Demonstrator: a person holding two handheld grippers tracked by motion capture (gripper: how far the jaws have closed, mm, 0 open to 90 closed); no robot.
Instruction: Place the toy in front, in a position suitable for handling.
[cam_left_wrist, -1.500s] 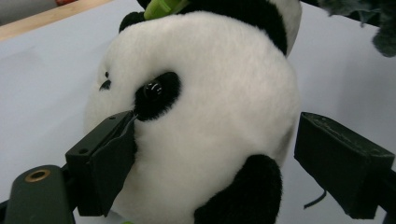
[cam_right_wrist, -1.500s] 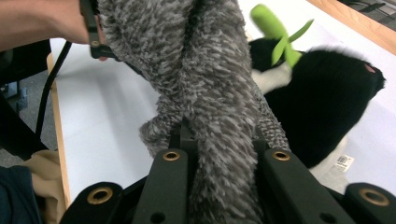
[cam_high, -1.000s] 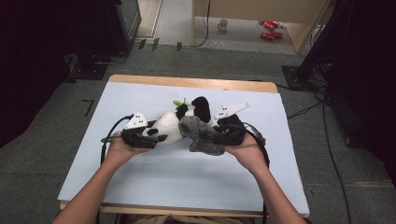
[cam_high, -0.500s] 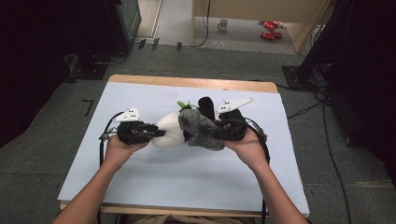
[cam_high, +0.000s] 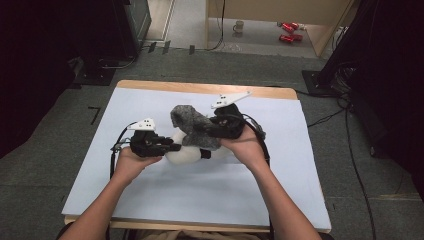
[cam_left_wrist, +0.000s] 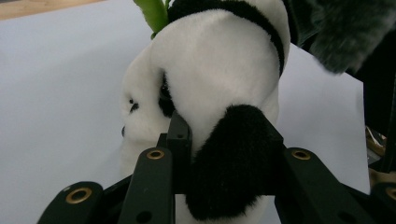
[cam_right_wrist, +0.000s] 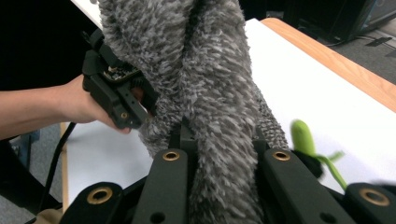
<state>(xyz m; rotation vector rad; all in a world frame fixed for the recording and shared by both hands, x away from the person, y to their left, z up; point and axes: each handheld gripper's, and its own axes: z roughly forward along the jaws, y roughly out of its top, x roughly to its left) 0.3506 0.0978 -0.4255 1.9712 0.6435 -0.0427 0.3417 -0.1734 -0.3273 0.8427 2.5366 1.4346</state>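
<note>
High view, table: a white-topped table (cam_high: 150, 200) with a wooden far edge, the person's forearms coming in from six o'clock.
High view, left gripper: the left gripper (cam_high: 167, 146) sits at about nine o'clock of the toy and points toward three o'clock, nose against the white plush.
High view, panda: the toy panda (cam_high: 186, 152) lies on the table between the two hands, white body showing under the grey cloth.
High view, right gripper: the right gripper (cam_high: 207, 129) is at two o'clock of the panda, raised above it, with the grey furry cloth (cam_high: 189, 125) bunched up at its nose and draped over the panda.
Left gripper view, grip: jaws partly closed and just eased open a touch, pads pressing either side of the panda's black limb (cam_left_wrist: 231, 158).
Left gripper view, panda: white body (cam_left_wrist: 219, 70) rises toward twelve o'clock, a black band across the top, a green leaf (cam_left_wrist: 152, 14) at eleven o'clock.
Left gripper view, cloth: grey fur (cam_left_wrist: 348, 32) hangs in at one o'clock.
Right gripper view, grip: jaws pulled in tight on a fold of the grey cloth (cam_right_wrist: 210, 93), which runs from between the jaws up to twelve o'clock.
Right gripper view, other hand: the left hand (cam_right_wrist: 81, 105) and its black gripper sit at nine o'clock, touching the cloth.
Right gripper view, leaf: green sprig (cam_right_wrist: 306, 137) at three o'clock, just beside the cloth.
</note>
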